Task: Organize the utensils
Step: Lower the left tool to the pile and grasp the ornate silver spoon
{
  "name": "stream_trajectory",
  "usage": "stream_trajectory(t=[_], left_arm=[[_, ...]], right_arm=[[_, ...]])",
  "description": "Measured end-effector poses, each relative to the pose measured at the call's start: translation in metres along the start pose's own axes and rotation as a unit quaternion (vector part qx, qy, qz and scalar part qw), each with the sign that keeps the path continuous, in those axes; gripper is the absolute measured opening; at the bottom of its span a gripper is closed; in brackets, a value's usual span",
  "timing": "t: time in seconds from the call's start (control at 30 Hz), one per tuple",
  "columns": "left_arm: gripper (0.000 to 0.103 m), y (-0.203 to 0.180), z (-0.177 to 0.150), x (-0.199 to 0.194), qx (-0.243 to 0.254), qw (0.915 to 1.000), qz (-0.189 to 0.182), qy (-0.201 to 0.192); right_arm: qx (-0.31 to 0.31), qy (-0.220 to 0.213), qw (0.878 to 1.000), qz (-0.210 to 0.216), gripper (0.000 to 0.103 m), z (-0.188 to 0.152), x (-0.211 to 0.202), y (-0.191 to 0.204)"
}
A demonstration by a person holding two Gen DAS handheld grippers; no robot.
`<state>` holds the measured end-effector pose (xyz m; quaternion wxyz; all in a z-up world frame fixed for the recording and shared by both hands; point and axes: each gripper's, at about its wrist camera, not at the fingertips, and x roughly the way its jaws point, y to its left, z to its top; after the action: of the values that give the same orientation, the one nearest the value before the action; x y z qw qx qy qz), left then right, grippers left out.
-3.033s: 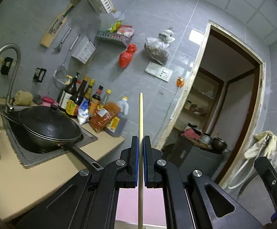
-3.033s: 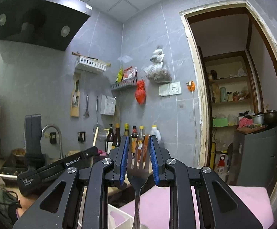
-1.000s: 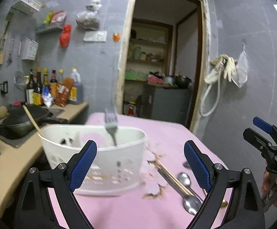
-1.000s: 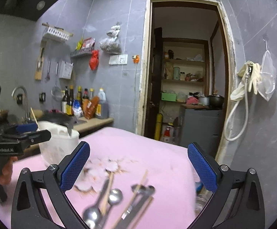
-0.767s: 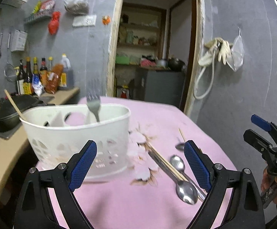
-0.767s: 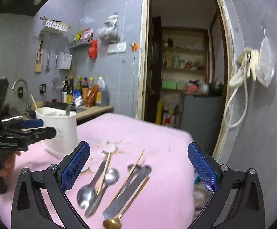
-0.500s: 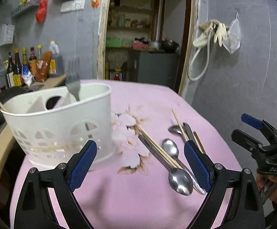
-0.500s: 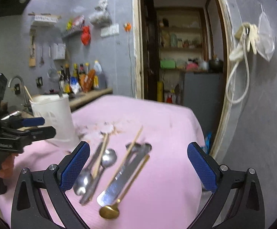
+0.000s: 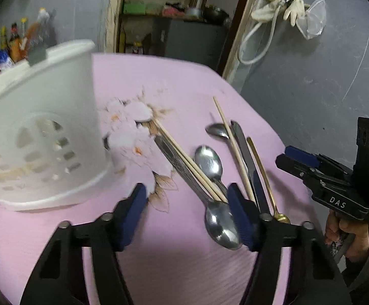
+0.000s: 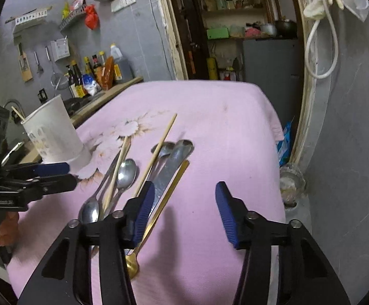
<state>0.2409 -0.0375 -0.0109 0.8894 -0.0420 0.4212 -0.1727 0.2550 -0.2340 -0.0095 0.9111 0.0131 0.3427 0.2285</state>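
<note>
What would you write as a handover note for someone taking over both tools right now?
Left tool: empty, jaws closing, low over the pink floral tablecloth beside a large steel spoon.
Right tool: empty, jaws closing above bare cloth, just right of the slim gold spoon.
Done: one wooden chopstick stands in the white plastic utensil holder.
Left: steel spoons, chopsticks, knife and gold spoon lying loose on the cloth.

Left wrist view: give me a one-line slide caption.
Left gripper, jaws closing and empty, above spoons and chopsticks on the pink cloth, beside the white holder.
</note>
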Motion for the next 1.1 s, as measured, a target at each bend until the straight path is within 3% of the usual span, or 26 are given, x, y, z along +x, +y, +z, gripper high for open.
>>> stream_trajectory(t=[0.1,0.27,0.57,0.67,0.93,1.1], left_arm=[[0.043,0.0,0.004,0.008,-0.009,0.9997,-0.011,0.018],[0.036,0.008,0.012,0.03,-0.045,0.9969,0.005,0.064],[0.022,0.009,0.02,0.039,-0.053,0.9952,0.015,0.08],[0.012,0.008,0.023,0.042,-0.053,0.995,0.009,0.084],[0.011,0.011,0.018,0.036,-0.061,0.9937,0.003,0.094],[0.01,0.01,0.014,0.023,-0.031,0.9957,0.023,0.085]], right_arm=[[-0.003,0.019,1.0,0.005,0.037,0.001,0.008,0.001],[-0.013,0.038,0.999,0.004,0.036,0.001,0.015,0.004],[-0.046,0.06,0.997,-0.005,0.037,0.001,0.022,0.016],[-0.069,0.066,0.995,-0.006,0.037,0.0,0.024,0.024],[-0.074,0.068,0.995,-0.001,0.013,-0.006,0.018,0.023],[-0.107,0.07,0.992,-0.011,0.011,-0.02,0.008,0.033]])
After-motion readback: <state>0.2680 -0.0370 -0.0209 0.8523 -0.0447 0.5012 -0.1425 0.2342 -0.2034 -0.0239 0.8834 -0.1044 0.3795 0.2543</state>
